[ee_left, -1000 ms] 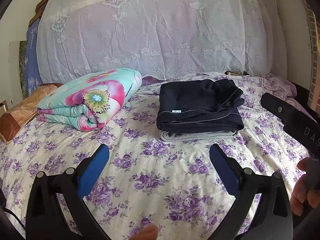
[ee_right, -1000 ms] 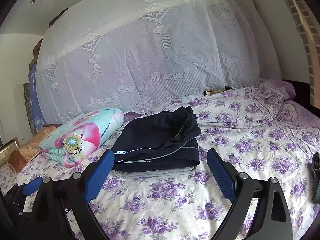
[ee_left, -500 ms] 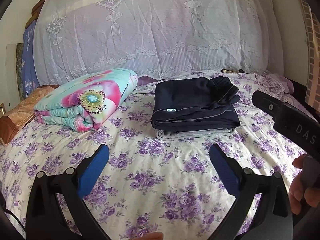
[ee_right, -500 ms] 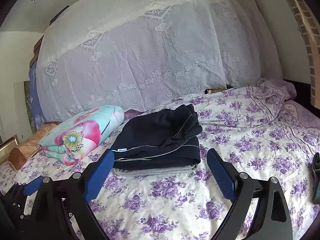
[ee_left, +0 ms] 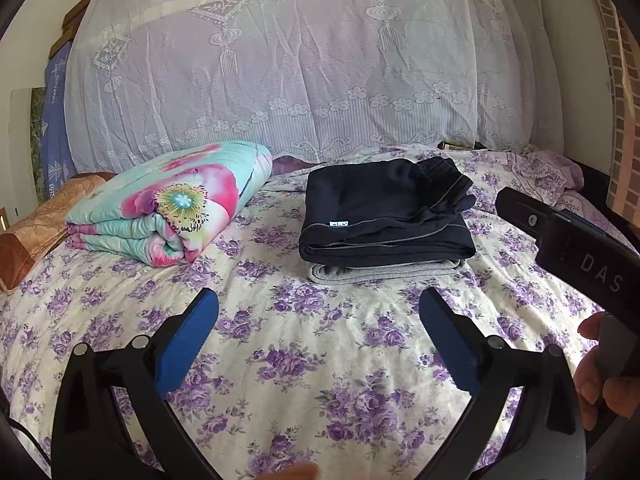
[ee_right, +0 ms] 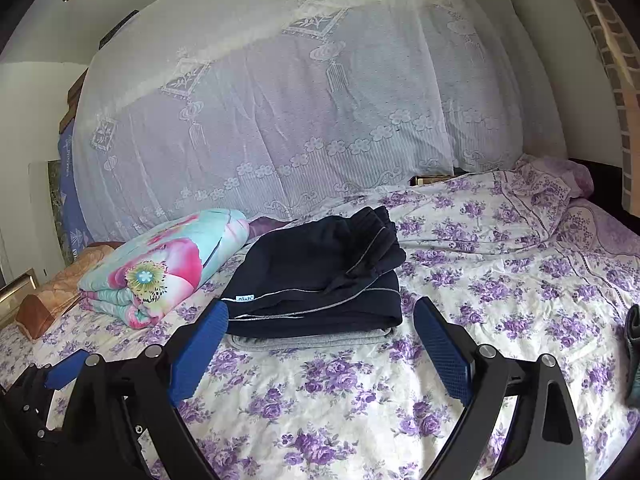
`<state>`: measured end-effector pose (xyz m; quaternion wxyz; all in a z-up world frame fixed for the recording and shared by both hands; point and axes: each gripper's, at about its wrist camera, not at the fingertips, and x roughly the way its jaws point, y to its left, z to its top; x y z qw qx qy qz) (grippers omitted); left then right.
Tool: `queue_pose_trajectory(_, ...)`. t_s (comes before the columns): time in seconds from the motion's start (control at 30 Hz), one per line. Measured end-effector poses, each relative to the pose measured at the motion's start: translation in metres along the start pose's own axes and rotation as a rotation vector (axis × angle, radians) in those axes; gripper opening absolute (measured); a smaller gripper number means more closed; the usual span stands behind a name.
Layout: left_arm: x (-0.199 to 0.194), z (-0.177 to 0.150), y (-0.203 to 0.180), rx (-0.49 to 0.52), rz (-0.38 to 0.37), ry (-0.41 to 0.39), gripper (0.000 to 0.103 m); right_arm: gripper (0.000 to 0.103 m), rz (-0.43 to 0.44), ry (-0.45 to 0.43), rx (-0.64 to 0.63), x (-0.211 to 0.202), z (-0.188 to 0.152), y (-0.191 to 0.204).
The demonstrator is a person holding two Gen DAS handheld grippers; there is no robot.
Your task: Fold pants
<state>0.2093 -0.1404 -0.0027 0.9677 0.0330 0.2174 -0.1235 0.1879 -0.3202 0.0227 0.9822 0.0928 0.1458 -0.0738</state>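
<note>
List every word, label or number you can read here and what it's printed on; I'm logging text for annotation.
"DAS" – white letters on the black body of the right gripper, seen from the left wrist view; it may run on past the frame edge.
Small white tag on the folded dark pants – blue lettering, too blurred to read in either view.
White print on the blue cloth at the far left – too small to read.

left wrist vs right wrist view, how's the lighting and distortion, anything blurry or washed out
Left wrist view: soft even daylight, strong fisheye bending with black corners; the dark pants stay sharp, the lace curtain looks pale and slightly washed out, and a hand at the right edge is soft. Right wrist view: same bowing, bed sheet pattern crisp, pants hold little shadow detail.
</note>
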Motion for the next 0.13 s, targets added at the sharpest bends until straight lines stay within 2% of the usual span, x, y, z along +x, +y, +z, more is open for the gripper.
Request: queue_pose_trajectory(0.13, 0.0028, -0.0003, 0.0026, -0.011, -0.006, 0.015, 0.098, 0.094, 0.001, 0.003, 0.0, 0.0007, -0.0013, 0.0004)
